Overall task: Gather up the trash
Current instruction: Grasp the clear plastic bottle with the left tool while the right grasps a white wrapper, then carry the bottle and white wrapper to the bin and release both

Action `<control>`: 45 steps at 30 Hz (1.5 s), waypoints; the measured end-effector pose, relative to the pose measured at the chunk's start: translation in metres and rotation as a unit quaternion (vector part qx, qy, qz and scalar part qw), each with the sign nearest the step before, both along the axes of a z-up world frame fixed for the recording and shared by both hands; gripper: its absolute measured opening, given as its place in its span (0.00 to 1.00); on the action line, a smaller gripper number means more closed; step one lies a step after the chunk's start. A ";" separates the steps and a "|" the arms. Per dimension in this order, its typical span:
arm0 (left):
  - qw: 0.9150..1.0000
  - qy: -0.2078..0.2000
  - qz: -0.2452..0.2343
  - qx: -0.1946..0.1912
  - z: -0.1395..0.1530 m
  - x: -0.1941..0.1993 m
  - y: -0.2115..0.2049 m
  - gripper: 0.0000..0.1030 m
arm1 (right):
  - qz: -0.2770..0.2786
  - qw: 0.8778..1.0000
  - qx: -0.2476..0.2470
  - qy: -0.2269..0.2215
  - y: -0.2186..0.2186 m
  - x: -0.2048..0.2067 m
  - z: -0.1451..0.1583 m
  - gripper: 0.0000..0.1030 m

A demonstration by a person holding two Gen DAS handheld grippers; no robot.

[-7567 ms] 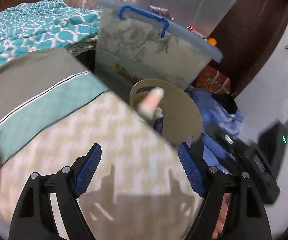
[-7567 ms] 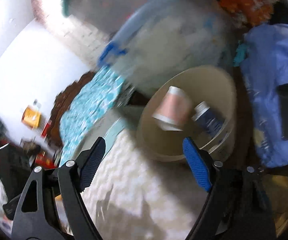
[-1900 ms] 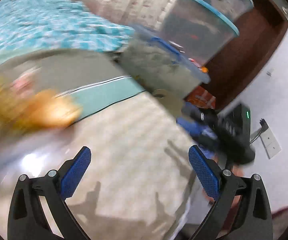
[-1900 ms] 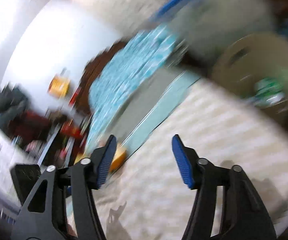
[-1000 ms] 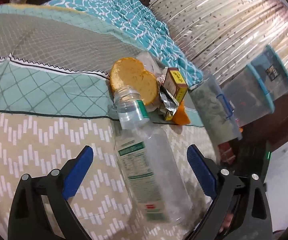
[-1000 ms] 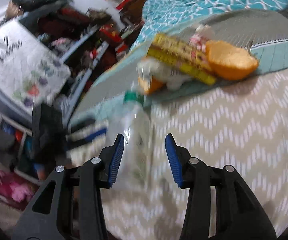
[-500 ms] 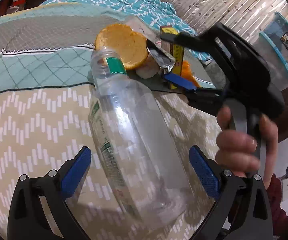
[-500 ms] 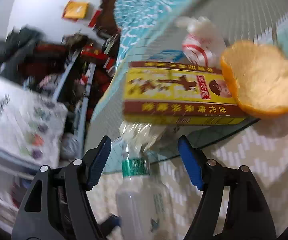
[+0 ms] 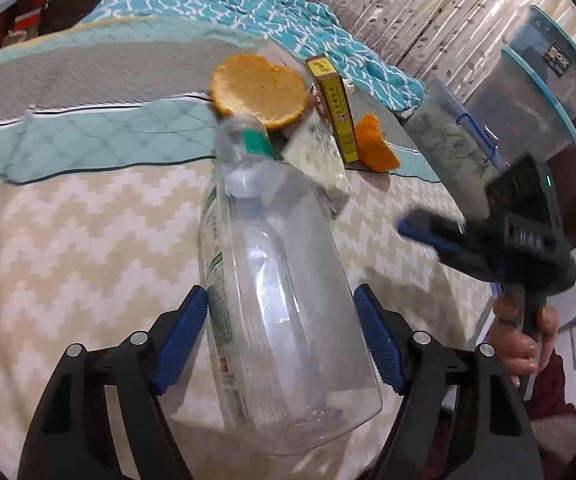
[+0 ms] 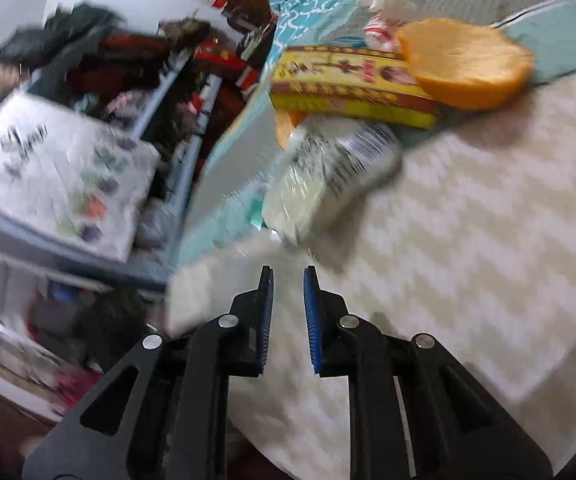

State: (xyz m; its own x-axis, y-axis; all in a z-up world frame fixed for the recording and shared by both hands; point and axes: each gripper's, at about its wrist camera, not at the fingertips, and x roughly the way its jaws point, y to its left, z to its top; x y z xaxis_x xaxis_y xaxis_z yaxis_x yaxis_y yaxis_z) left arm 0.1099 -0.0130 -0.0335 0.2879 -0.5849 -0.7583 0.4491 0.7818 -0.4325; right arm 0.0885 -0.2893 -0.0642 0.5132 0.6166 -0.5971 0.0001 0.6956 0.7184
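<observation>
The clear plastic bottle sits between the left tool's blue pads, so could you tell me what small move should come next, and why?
Probably lift it. The left tool has its blue pads against both sides of the clear plastic bottle, which lies on the zigzag bedspread. The right tool is nearly closed on nothing, apart from the bottle.

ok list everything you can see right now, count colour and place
plastic bottle: 1, clear with green label, lying on the bedspread between the left gripper's fingers
orange peel: 2 pieces, orange, behind the bottle
carton: 1, yellow and red, beside the peel
foil wrapper: 1, silver, before the carton
storage boxes: 3, translucent, beyond the bed
bedspread: 1, beige zigzag
left gripper: closed on the bottle
right gripper: nearly closed, empty
</observation>
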 end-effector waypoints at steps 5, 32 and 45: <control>0.999 -0.010 0.026 0.015 0.009 -0.005 0.016 0.70 | -0.047 0.989 -0.140 -0.015 -0.003 -0.024 0.007 0.64; 0.996 -0.043 0.039 0.074 -0.001 -0.006 -0.004 0.83 | 0.010 0.970 -0.239 -0.043 0.062 -0.006 -0.003 0.58; 0.991 -0.049 0.036 0.115 -0.005 -0.018 -0.027 0.63 | -0.016 0.939 -0.335 -0.072 0.046 -0.062 0.003 0.85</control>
State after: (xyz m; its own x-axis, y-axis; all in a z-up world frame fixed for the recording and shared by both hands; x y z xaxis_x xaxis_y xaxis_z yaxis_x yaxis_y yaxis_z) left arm 0.0918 -0.0399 -0.0386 0.4015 -0.3745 -0.8358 0.4194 0.8865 -0.1957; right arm 0.0261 -0.2431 -0.0615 0.6301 0.1106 -0.7686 -0.0356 0.9929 0.1137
